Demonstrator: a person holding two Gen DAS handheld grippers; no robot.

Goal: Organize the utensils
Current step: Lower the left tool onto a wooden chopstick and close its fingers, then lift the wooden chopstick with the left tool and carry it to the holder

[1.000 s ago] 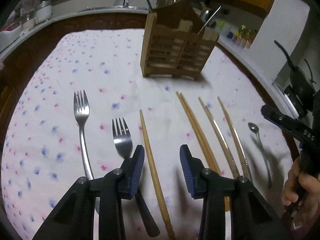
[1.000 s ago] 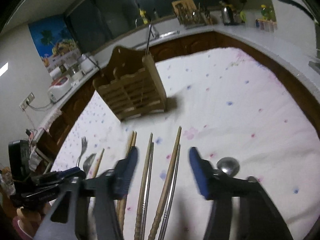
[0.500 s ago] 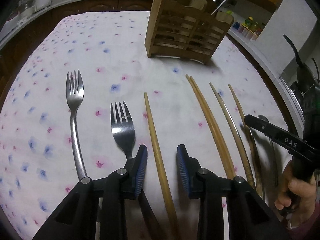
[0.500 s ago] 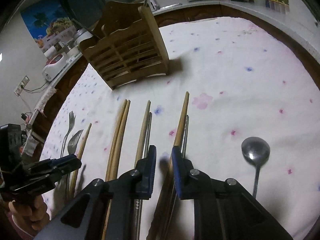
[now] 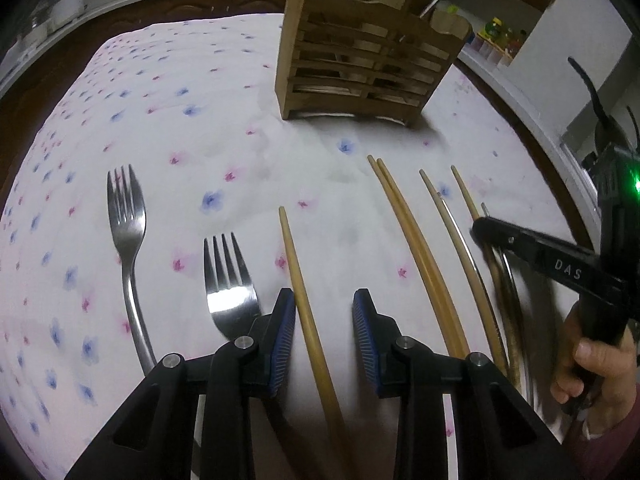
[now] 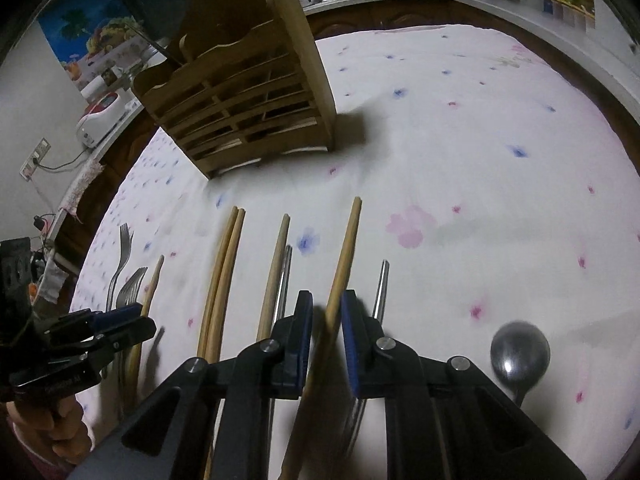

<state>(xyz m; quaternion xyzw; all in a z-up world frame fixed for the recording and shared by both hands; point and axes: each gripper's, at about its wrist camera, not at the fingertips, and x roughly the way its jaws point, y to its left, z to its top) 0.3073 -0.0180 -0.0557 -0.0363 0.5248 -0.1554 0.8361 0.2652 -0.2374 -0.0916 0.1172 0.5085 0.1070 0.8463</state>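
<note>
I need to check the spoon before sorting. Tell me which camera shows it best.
The right wrist view: the spoon lies in the open on the tablecloth, bowl fully visible, right of the right hand-held gripper. In the left wrist view that hand-held gripper covers it almost entirely.

Two forks (image 5: pixel 125 216) (image 5: pixel 230 280), five wooden chopsticks (image 5: pixel 304 304), two metal chopsticks (image 6: pixel 380 288), one spoon (image 6: pixel 519 354), one wooden holder (image 5: pixel 360 64)
</note>
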